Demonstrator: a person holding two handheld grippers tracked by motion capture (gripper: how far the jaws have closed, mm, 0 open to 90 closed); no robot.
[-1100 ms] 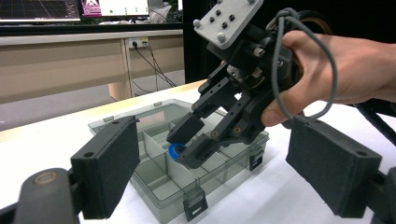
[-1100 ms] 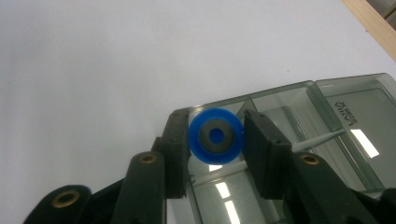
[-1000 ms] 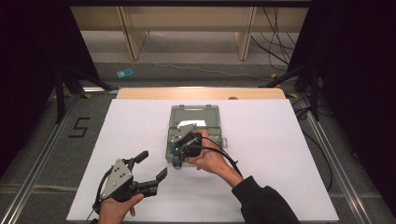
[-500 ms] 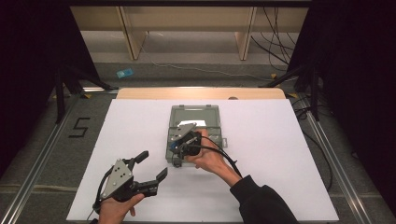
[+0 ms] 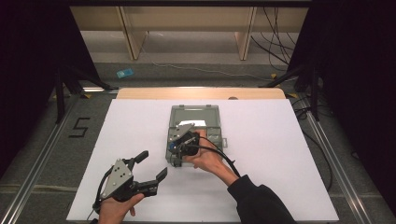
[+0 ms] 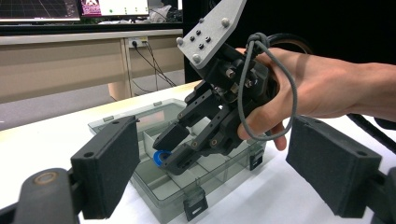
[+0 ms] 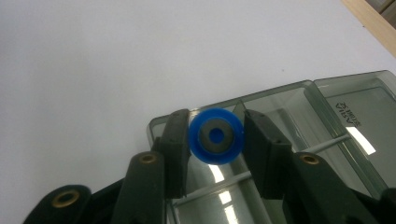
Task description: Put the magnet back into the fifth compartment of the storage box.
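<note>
One round blue wheel (image 7: 215,136) with a grey hub is clenched between the right tool's (image 7: 215,140) two black pads, over the near-left compartment of one smoky plastic box (image 5: 212,113). The left tool (image 5: 152,168) is spread, released, over the white desk (image 5: 280,154).

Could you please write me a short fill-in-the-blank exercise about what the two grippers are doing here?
1. The right gripper is shut on a small ____ disc.
2. It holds the disc over the clear grey compartment ____.
3. The left gripper has its jaws ____ and holds nothing.

Missing words: blue; box; open
</note>
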